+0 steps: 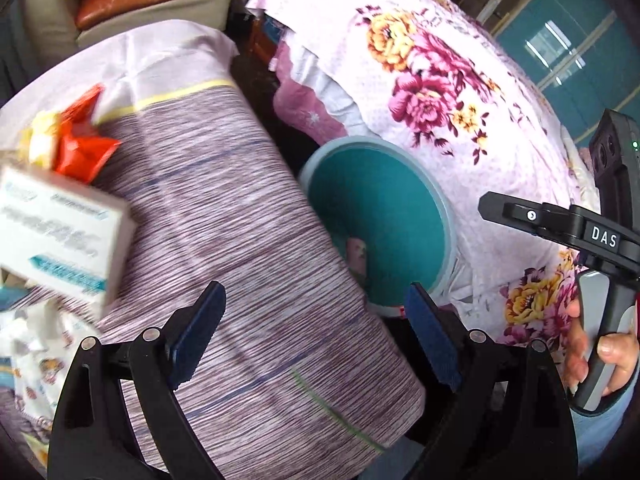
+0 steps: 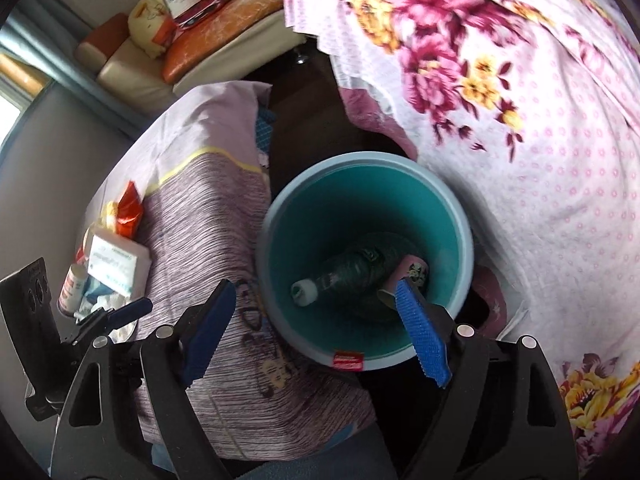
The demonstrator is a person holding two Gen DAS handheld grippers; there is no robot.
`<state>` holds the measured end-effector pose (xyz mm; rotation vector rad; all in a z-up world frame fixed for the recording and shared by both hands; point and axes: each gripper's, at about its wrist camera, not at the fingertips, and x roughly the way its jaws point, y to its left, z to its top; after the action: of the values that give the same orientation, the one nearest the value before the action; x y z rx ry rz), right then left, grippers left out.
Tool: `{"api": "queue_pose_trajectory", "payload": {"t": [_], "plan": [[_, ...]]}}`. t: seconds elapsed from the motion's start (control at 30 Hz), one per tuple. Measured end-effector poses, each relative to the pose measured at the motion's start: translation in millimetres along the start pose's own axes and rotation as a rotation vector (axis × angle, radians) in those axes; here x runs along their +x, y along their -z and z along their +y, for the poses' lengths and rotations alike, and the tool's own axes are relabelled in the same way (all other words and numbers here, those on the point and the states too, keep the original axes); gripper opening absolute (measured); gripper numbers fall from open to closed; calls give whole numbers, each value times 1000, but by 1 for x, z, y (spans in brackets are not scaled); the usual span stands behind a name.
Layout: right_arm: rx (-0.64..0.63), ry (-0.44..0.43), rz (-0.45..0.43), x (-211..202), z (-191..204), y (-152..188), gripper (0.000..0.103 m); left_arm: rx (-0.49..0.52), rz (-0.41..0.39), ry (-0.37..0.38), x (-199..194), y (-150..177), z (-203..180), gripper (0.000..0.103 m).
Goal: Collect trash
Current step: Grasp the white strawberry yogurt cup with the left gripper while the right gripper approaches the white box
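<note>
A teal bin (image 2: 344, 208) with a pale blue rim stands on the floor between two cloth-covered surfaces; it also shows in the left wrist view (image 1: 384, 216). Inside lie a dark plastic bottle (image 2: 344, 272) with a white cap and a pink cup (image 2: 414, 270). My right gripper (image 2: 316, 328) is open and empty above the bin's near rim. My left gripper (image 1: 316, 340) is open and empty above the striped cloth (image 1: 240, 240). A white box (image 1: 60, 236), an orange wrapper (image 1: 86, 148) and other scraps lie at the cloth's left; the box (image 2: 118, 264) and wrapper (image 2: 130, 212) also show in the right wrist view.
A floral cloth (image 1: 440, 80) covers the surface right of the bin. A small white bottle (image 2: 72, 286) lies by the box. A sofa with orange cushions (image 2: 224, 20) stands at the back. The right gripper's body (image 1: 592, 240) shows at the right edge of the left wrist view.
</note>
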<state>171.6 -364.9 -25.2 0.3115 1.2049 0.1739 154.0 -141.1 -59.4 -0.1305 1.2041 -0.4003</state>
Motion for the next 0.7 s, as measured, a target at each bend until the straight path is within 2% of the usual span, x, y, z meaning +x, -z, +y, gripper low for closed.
{"api": "queue_pose_trajectory", "payload": {"t": [0.4,0.7], "plan": [[-169,26,21,-3,89,15,81,-52,-90,-14,-58,32,61,91],[-315,40,71,17,171,24,82,-67,-155,-90,-109,54,133,91]]}}
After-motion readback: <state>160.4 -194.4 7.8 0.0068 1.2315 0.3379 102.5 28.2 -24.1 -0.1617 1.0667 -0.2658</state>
